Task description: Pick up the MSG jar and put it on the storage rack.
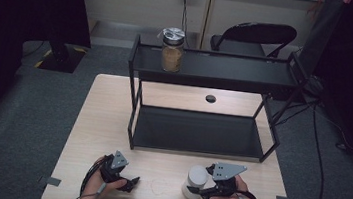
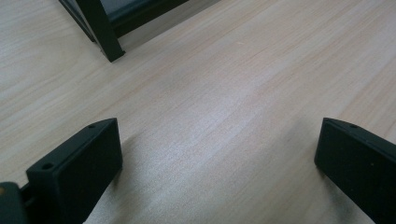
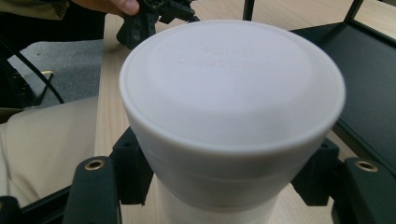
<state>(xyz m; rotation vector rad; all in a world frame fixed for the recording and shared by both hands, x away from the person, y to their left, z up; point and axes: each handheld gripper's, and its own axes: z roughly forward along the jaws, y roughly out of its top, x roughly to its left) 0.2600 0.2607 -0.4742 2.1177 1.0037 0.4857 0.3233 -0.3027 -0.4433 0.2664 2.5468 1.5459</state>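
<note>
The white lidded container (image 3: 232,116) stands upright on the counter (image 1: 112,117) near the person's edge, set between the jaws of the right gripper (image 1: 203,189). In the right gripper view its broad round lid rises above both black jaws, which press against the body just under the lid's rim, one on each side: the jaws are closed on the container. The grip sits high on the body and looks centred, with the container's base resting on the counter, as far as the high view lets one judge.

To do this step well, I would keep the squeeze steady and lift straight up before any sideways travel, so the smooth plastic wall does not slide down between the jaws. The lid's overhanging rim gives a useful stop if it does slip. The container should stay upright, since nothing shows whether the lid is tight.

Ahead of the jaws stands the black two-tier shelf rack (image 1: 201,132), its lower tier bare and close by, the likely place to set the container. The front rail of that tier has to be cleared on the way in. On the upper tier stands a glass jar (image 1: 172,50) with a metal lid and brownish contents, well apart from the jaws.

The left gripper (image 1: 125,180) rests low on the counter to the side, its jaws wide apart with bare wood between them, holding nothing.
</note>
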